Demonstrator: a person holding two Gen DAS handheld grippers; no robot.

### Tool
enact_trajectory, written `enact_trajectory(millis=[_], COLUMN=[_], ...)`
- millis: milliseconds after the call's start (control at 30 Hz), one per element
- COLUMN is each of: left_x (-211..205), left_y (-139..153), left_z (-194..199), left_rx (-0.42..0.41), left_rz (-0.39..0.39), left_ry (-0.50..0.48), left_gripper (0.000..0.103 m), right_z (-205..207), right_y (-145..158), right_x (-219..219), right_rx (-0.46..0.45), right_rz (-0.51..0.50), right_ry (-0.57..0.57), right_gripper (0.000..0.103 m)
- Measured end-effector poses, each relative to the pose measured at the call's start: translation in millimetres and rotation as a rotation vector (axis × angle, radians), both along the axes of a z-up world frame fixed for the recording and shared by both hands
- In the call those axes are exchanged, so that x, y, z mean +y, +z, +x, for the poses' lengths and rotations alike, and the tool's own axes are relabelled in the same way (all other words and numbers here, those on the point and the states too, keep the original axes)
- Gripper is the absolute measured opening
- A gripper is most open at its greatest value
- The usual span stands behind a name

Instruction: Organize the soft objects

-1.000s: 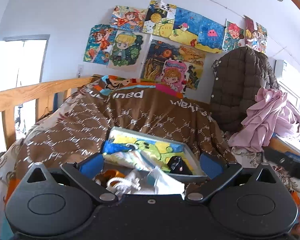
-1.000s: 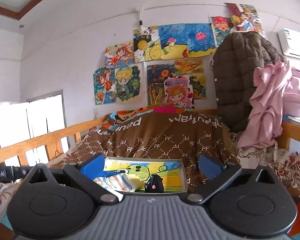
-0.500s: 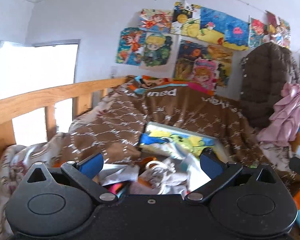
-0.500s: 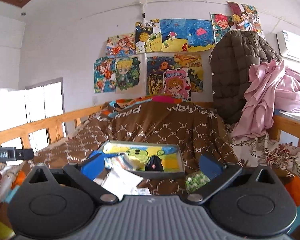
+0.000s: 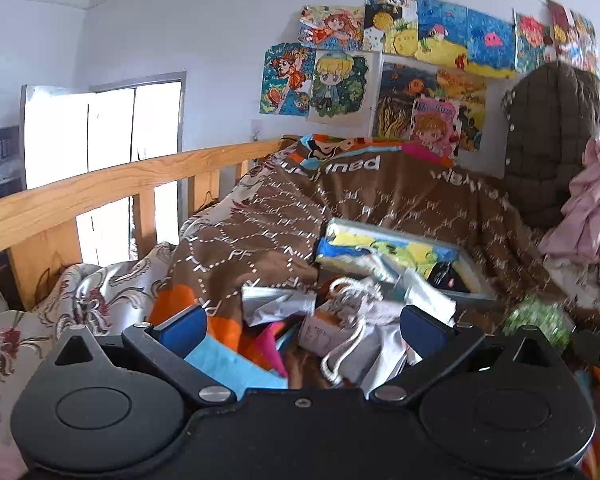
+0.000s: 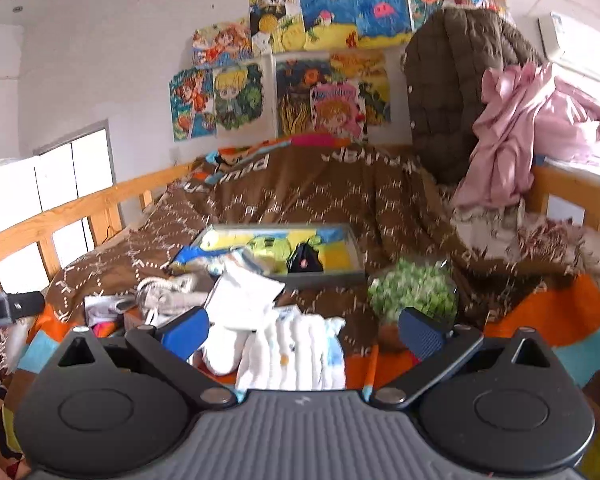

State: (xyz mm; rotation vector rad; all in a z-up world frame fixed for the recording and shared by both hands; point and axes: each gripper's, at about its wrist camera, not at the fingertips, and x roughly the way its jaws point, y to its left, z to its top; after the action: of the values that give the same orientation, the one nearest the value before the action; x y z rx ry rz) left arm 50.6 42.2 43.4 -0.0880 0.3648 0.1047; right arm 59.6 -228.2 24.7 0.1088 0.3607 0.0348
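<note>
A grey tray (image 6: 320, 278) with a yellow and blue picture lining sits on the brown quilt and holds a small black pouch (image 6: 305, 259); the tray also shows in the left wrist view (image 5: 474, 280). In front of it lies a heap of soft things: a white drawstring bag (image 5: 352, 320), a white folded cloth (image 6: 296, 354), a white packet (image 6: 244, 294) and a green-and-white patterned item (image 6: 414, 292). My left gripper (image 5: 300, 330) is open and empty above the drawstring bag. My right gripper (image 6: 302, 330) is open and empty above the white folded cloth.
A wooden bed rail (image 5: 100, 188) runs along the left. A brown quilted jacket (image 6: 456, 92) and pink clothes (image 6: 516, 132) hang at the back right. Drawings (image 6: 300, 60) cover the wall. The other gripper's tip (image 6: 8, 306) shows at the left edge.
Both grippers have pulled back from the tray and tilted down, so the heap of soft things in front of the tray has come into view between their fingers.
</note>
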Motion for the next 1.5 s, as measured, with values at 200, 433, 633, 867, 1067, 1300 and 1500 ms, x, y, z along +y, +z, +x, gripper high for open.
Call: enact_trajectory(millis=[200,433,633,867,1067,1300,1500], left_x=[3,20,14,2,1,2,3], left_y=[-10,-16,-18,-22,-34,-37,-40], left_z=[13,20,23,29,48,72,105], left_rx=[0.114,0.199,0.234,0.261,0.359,0.368,0.395], left_rz=[0.042,-0.023,-0.013,0.02,-0.033,-0.021,0.016], left_ry=[0.067,0.14,0.114,0.064,-0.039,-0.103,-0.179], left_gripper=[0.102,0.102,0.102,0.102,0.102,0.102,0.102], right_z=[6,8,12,24,40,62,83], right_y=[-3,-6,-10,-15,-15,-14,-24], right_x=[10,30,36,37,31,31,44], right_rx=[0.037,0.064,0.102,0.148,0.182,0.173,0.177], right_rz=[-0.025,-0.092,-0.114,-0.106,-0.105,-0.183,-0.298], right_ry=[0.043,0.107,0.132,0.16,0.193,0.251,0.348], right_gripper=[0.103,0.103,0.103,0.103,0.103,0.103,0.103])
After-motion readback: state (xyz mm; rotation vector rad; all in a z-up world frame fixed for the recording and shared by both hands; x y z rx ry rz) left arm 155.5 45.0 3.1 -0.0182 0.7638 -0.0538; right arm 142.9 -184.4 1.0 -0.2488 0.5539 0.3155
